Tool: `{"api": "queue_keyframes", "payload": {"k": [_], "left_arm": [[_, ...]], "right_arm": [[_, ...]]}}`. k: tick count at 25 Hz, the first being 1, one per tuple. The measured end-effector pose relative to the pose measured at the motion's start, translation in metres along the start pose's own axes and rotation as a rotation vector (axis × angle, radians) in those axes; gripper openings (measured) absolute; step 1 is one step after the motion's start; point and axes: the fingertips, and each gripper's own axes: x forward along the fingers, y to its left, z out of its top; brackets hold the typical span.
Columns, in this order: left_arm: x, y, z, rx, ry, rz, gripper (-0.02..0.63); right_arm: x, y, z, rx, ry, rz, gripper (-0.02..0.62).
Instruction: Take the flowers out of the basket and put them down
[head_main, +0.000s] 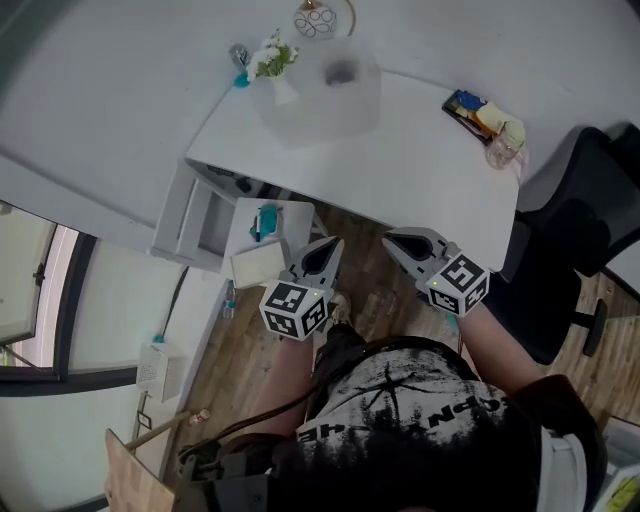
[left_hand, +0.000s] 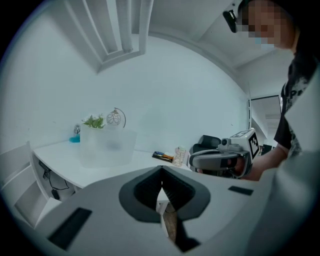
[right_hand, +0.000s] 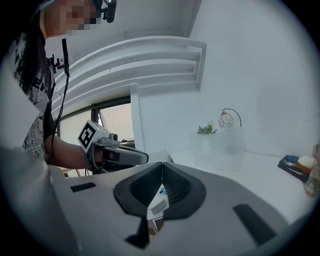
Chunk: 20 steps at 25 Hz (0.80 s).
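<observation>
A: How are the claws held?

B: The left claw (head_main: 322, 252) is clenched, its jaws pressed together with nothing between them. The right claw (head_main: 402, 240) is clenched likewise, and nothing is gripped by it. Both are held side by side over a wooden floor (head_main: 365, 235), just short of the table (head_main: 420, 170).

A: What is found ahead of them?

B: Ahead of the right claw and off to its right, a small tray of coloured items (head_main: 468, 108) and a glass jar (head_main: 503, 150) are placed at the table's edge. Well ahead of the left claw, a frosted basket (head_main: 320, 95) is set on the table.

A: And the flowers?

B: The flowers (head_main: 272, 57) are seen at the basket's far left corner, with green and white sprigs showing above its rim, well apart from both claws. Just beyond the basket, a wire ball ornament (head_main: 322, 18) is stood.
</observation>
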Motion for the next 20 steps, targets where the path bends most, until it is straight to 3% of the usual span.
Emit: {"api": "queue_keyframes", "payload": {"k": [20], "left_arm": [[0.039,0.205,0.092,0.089,-0.016,-0.122,0.011]], "right_arm": [[0.183,-0.088,0.078,-0.017,-0.083,-0.161,0.014]]}}
